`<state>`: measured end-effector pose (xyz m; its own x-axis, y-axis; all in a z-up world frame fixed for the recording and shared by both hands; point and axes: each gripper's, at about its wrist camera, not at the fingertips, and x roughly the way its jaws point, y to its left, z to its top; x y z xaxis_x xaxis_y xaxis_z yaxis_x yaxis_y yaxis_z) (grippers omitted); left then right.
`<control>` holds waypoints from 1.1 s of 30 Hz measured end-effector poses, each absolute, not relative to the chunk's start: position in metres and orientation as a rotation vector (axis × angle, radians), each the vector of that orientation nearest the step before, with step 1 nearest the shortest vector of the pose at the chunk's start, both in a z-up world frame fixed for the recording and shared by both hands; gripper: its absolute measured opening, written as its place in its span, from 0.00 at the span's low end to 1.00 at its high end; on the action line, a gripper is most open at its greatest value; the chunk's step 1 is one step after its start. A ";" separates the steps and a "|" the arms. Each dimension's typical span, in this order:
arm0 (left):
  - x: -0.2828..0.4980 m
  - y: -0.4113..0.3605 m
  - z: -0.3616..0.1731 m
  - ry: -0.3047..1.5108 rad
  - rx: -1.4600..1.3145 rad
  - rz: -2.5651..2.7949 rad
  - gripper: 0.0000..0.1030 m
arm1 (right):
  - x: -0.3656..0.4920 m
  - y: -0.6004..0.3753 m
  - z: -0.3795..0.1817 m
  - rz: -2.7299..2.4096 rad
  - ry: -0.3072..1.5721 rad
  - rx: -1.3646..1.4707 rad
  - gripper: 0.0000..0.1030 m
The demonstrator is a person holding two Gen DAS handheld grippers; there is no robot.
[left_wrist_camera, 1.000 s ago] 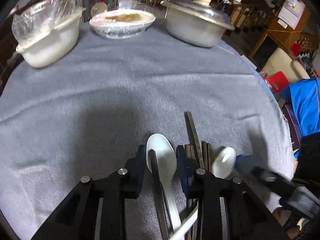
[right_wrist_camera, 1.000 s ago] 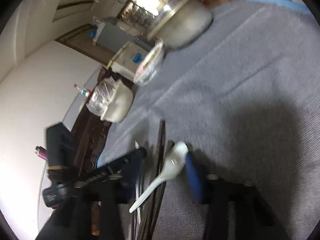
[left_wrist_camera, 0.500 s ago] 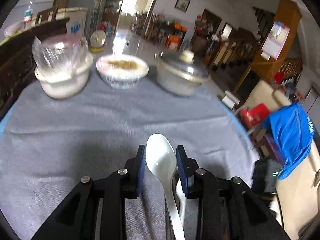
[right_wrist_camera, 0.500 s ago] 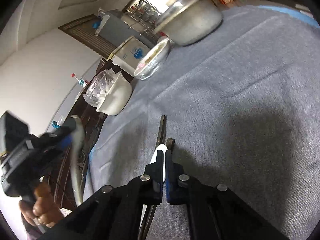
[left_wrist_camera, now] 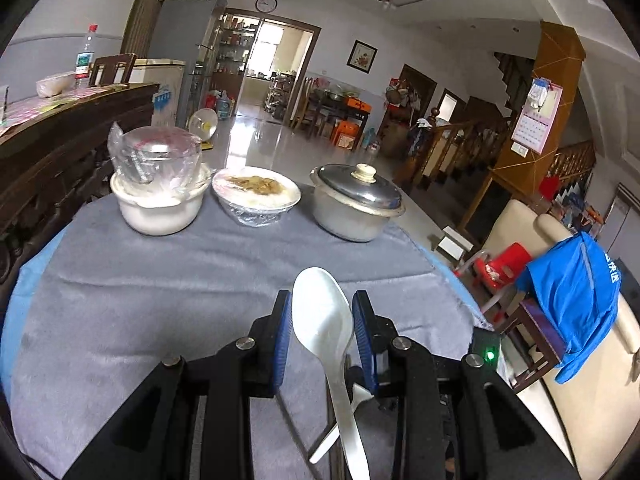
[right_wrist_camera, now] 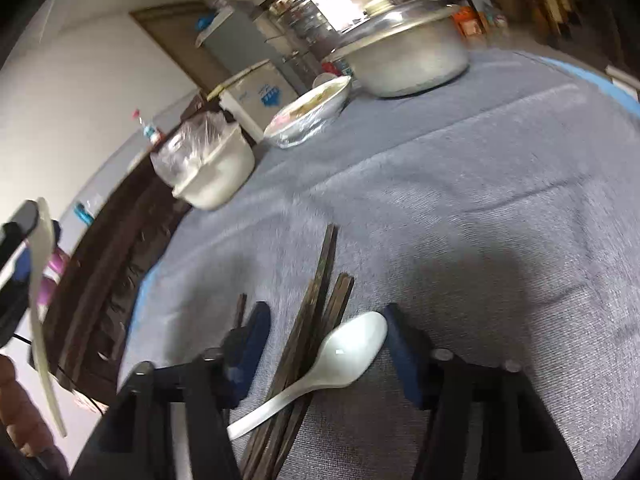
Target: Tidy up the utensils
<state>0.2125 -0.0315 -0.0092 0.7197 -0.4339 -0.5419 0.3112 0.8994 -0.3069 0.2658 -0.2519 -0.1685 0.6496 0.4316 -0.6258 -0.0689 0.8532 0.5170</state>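
On our left, the left gripper has its fingers clamped on a white spoon, lifted above the desk. On our right, the right gripper fingers are opening, standing apart around a second spoon lying across the dark chopsticks on the desk.

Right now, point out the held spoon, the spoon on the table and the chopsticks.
held spoon (left_wrist_camera: 322,312), left wrist view, on its bowl.
table spoon (right_wrist_camera: 348,354), right wrist view, on its bowl.
chopsticks (right_wrist_camera: 316,300), right wrist view, mid-length on the dark bundle.
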 end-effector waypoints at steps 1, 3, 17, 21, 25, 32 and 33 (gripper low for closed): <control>0.208 -0.029 -0.010 0.649 -0.202 -0.413 0.31 | 0.267 -0.248 -0.170 0.317 0.827 0.469 0.20; 0.199 -0.024 -0.016 0.660 -0.213 -0.400 0.31 | 0.265 -0.246 -0.170 0.331 0.823 0.446 0.12; 0.130 -0.003 -0.009 0.612 -0.239 -0.340 0.31 | 0.252 -0.256 -0.160 0.324 0.724 0.471 0.05; 0.107 0.003 0.003 0.582 -0.285 -0.346 0.31 | 0.239 -0.265 -0.148 0.309 0.650 0.498 0.05; 0.088 0.000 0.012 0.526 -0.300 -0.338 0.31 | 0.199 -0.286 -0.116 0.280 0.507 0.548 0.05; 0.058 -0.021 0.008 0.462 -0.287 -0.332 0.31 | 0.108 -0.289 -0.039 0.272 0.272 0.432 0.05; 0.053 -0.023 0.006 0.451 -0.281 -0.322 0.31 | 0.094 -0.284 -0.031 0.278 0.243 0.404 0.05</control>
<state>0.0527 -0.0235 0.0062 0.8516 -0.3627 -0.3786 0.2402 0.9118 -0.3330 0.0941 -0.2839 -0.0313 0.9335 0.3121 -0.1768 -0.2162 0.8829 0.4167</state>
